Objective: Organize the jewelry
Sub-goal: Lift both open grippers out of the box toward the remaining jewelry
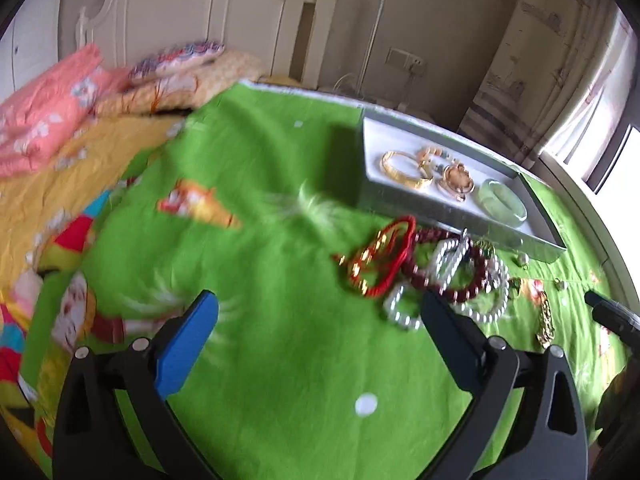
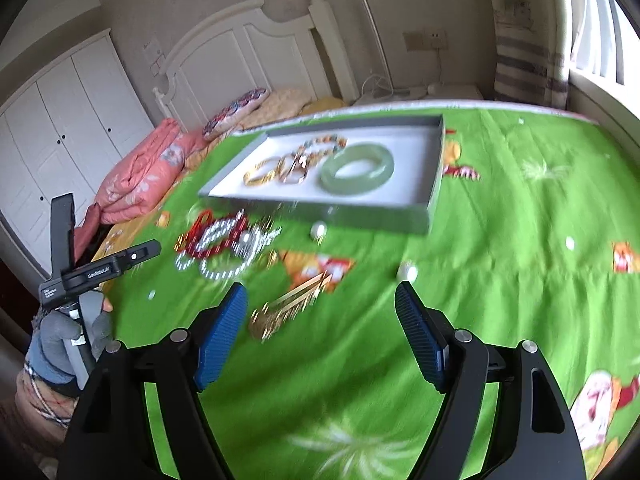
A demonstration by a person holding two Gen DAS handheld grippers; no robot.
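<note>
Both claws, left and right, gape empty above the green bedspread; grabbing the tangled bracelet heap could drag several pieces toward the grey tray.

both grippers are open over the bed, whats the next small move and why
Probably lower the open right gripper onto the gold chain bracelet lying loose on the green cartoon bedsheet just ahead of its fingertips, and close on it. The grey tray with white lining already holds the pale green jade bangle, and this piece is nearest.
</note>
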